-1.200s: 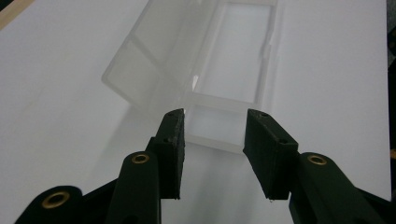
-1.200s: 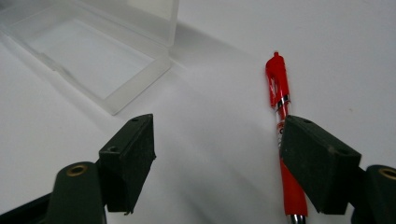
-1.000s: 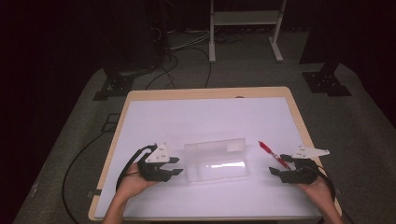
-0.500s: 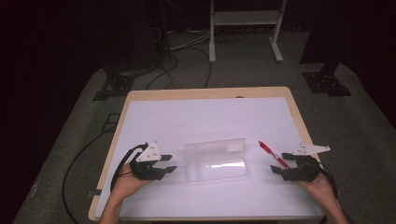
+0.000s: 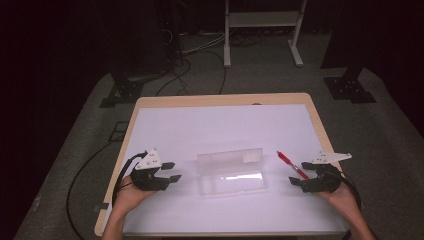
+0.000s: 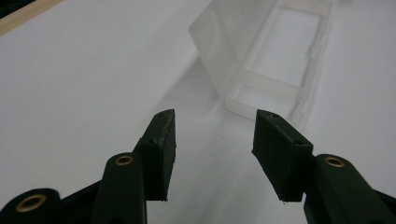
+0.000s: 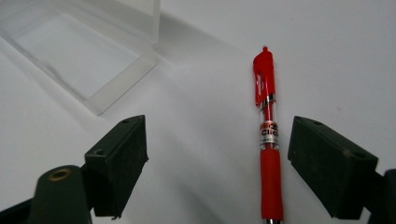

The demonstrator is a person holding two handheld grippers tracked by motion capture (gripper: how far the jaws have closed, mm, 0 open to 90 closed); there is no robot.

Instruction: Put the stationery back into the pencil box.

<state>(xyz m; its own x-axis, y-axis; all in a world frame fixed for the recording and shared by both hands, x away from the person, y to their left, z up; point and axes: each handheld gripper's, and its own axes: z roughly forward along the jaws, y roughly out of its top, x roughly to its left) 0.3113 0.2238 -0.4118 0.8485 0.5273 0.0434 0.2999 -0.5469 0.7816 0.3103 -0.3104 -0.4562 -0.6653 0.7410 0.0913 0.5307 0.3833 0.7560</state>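
Red pen (image 7: 268,140) at 12 o'clock between right hand-held gripper (image 7: 217,158) | jaws just spread wider, touching nothing | left hand-held gripper (image 6: 212,154) spread, just widening, empty, clear box (image 6: 266,56) at 1 o'clock

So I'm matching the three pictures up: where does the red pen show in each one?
High view: the pen lies at right, between the box and the right tongs.
Left gripper view: not in it.
Right gripper view: the pen lies right of centre, between the open jaws.
Shared landmark: the clear box.

The red pen (image 7: 269,140) bore white print on its clear barrel. Only "Clic" could be read there. The line above it was too blurred to read.
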